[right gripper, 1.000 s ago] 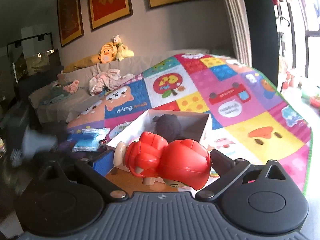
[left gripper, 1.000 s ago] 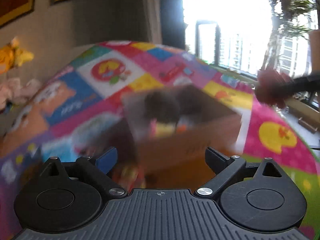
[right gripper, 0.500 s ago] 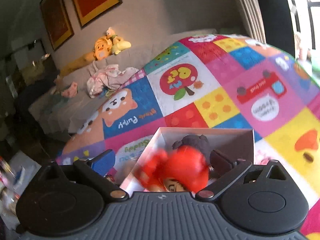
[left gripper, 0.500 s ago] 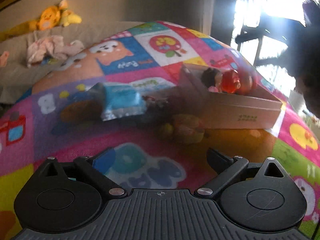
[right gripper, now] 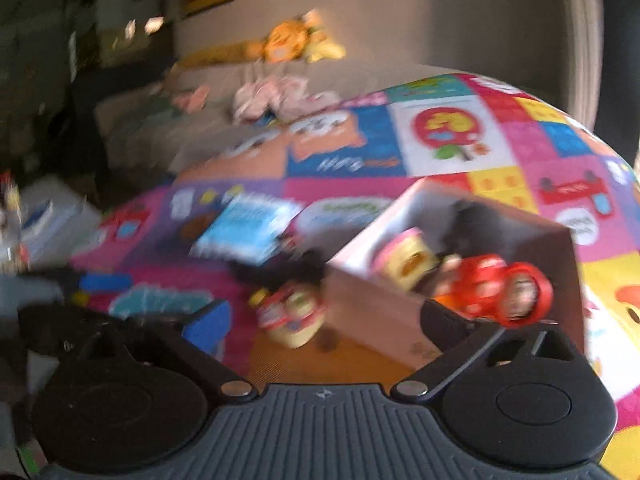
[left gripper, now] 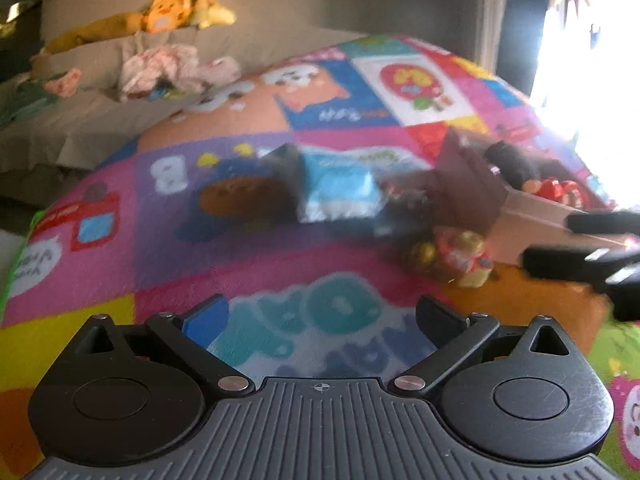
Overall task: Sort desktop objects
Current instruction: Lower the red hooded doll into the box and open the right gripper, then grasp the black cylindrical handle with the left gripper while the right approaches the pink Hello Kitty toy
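The cardboard box (right gripper: 404, 320) sits on the colourful play mat (right gripper: 460, 140), and it is open at the top. Inside it lie a red toy figure (right gripper: 500, 292), a small yellow and pink tub (right gripper: 404, 260) and a dark fuzzy thing (right gripper: 472, 220) at the back. The left wrist view shows the same box (left gripper: 528, 220) off to the right, with the red toy (left gripper: 556, 192) peeking over its wall. Just beside the box, on the mat, lies a small red and yellow toy (right gripper: 288, 316); it is also seen in the left view (left gripper: 452, 256), near the box's corner. A bit further off lies a blue and white packet (left gripper: 340, 192), with a dark blurry thing next to it that is too smeared to name. The right gripper (right gripper: 320, 320) has wide jaws that have just been closing a little, and nothing sits between them; the red toy lies past the right finger, in the box. The left gripper (left gripper: 320, 320) has its jaws spread very wide, and they have just been opening; only the mat shows between them. The right gripper's dark fingers (left gripper: 592, 260) poke in at the right edge of the left view. Far behind are a grey sofa (left gripper: 100, 112) with soft toys (left gripper: 172, 12) on it.
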Action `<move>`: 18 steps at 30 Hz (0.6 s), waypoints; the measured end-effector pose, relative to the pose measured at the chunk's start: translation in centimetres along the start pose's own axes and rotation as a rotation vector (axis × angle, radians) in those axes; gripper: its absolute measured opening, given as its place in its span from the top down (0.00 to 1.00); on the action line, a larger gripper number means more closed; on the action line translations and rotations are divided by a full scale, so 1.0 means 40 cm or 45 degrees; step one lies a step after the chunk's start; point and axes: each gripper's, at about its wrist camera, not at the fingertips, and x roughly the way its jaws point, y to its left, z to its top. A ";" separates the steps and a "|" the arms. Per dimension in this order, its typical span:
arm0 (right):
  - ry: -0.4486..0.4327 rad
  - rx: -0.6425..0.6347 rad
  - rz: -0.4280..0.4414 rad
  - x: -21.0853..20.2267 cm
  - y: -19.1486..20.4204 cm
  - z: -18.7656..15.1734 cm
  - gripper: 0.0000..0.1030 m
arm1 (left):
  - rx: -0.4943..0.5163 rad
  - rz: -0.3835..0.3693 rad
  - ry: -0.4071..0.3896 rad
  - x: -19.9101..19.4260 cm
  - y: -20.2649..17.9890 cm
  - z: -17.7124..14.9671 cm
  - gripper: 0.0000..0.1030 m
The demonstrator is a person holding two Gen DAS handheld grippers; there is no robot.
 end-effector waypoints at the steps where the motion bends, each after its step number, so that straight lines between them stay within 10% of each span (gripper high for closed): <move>1: 0.029 0.003 0.005 0.022 0.013 -0.001 0.22 | -0.020 0.018 0.000 -0.001 0.006 -0.002 0.01; 7: 0.102 0.125 -0.033 0.133 0.038 0.004 0.27 | -0.123 0.042 -0.024 -0.007 0.033 -0.009 0.01; 10: 0.121 0.132 -0.032 0.159 0.039 -0.002 0.52 | -0.123 0.037 -0.026 -0.008 0.033 -0.009 0.01; 18: 0.112 0.102 0.031 0.009 0.011 -0.056 0.57 | -0.147 0.018 -0.013 -0.006 0.040 -0.008 0.01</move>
